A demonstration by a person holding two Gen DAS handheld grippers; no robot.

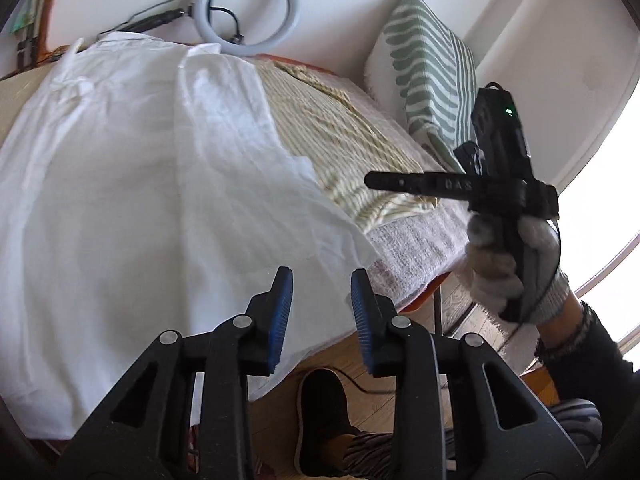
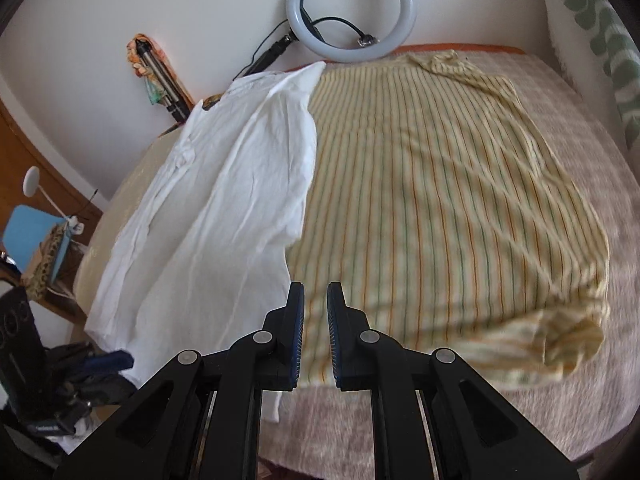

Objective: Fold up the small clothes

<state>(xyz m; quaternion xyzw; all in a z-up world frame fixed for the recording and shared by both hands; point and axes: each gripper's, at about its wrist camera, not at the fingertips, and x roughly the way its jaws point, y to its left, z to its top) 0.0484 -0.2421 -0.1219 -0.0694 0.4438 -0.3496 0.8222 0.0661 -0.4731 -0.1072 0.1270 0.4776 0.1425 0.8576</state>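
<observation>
Two shirts lie side by side on the bed point(image 2: 624, 240): white shirt point(image 2: 224, 208) and striped shirt point(image 2: 432, 200), collars toward the wall, long axes running away. Left claw point(image 1: 321, 308) and right claw point(image 2: 316, 332) both gape, empty.

Two garments, two grippers, one ring light, one cushion on a single covered surface.

Two garments lie spread out: one white shirt point(image 2: 224, 208), left of and beyond the right gripper's jaws, and one yellow striped shirt point(image 2: 440, 200), ahead of and to the right of those jaws, its left edge under the white one. Two grippers show: the left gripper point(image 1: 322, 312) and the right gripper point(image 2: 316, 336), each with two blue-padded fingers. One gloved hand point(image 1: 516, 268) is seen, right of the left jaws. One ring light point(image 2: 352, 12) leans at the wall, far ahead. One green patterned cushion point(image 1: 432, 68) stands beyond to the right. One pale fuzzy blanket point(image 2: 560, 400) covers the surface. One dark shoe point(image 1: 320, 408) sits below the left jaws.
</observation>
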